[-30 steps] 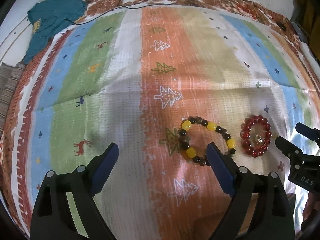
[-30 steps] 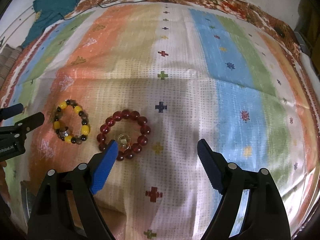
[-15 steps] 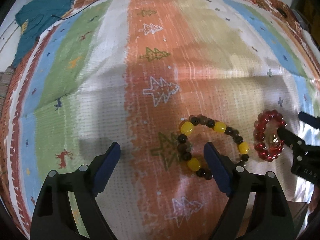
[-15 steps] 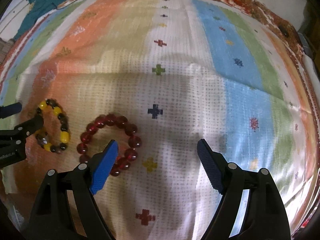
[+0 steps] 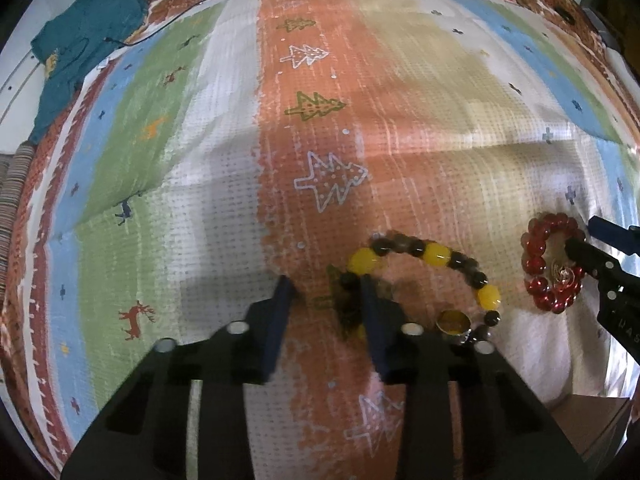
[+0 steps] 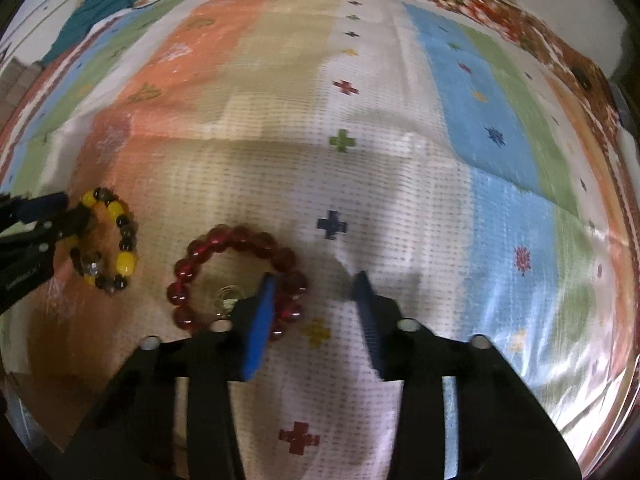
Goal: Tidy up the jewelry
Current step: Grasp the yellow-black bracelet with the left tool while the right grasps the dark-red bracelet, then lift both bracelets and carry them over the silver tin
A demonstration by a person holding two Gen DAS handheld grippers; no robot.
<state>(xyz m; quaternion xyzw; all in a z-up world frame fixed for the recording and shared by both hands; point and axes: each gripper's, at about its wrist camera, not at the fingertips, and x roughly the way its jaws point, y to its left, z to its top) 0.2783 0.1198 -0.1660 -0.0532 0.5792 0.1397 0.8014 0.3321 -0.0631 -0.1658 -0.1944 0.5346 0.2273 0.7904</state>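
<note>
We counted two bracelets on the striped blanket (image 5: 224,184): one yellow-and-dark bead bracelet (image 5: 436,254) and one red bead bracelet (image 6: 240,240), lying near each other. Our left claw (image 5: 326,294) stood part-open astride the yellow bracelet's left edge. Our right claw (image 6: 314,286) stood part-open astride the red bracelet's right side. Lettering on the claws was too blurred to read.

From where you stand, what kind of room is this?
Probably a bedroom at home: a striped blanket with tree and deer patterns covers a soft surface, a teal shirt lies at its edge, and two bracelets rest on it.
</note>
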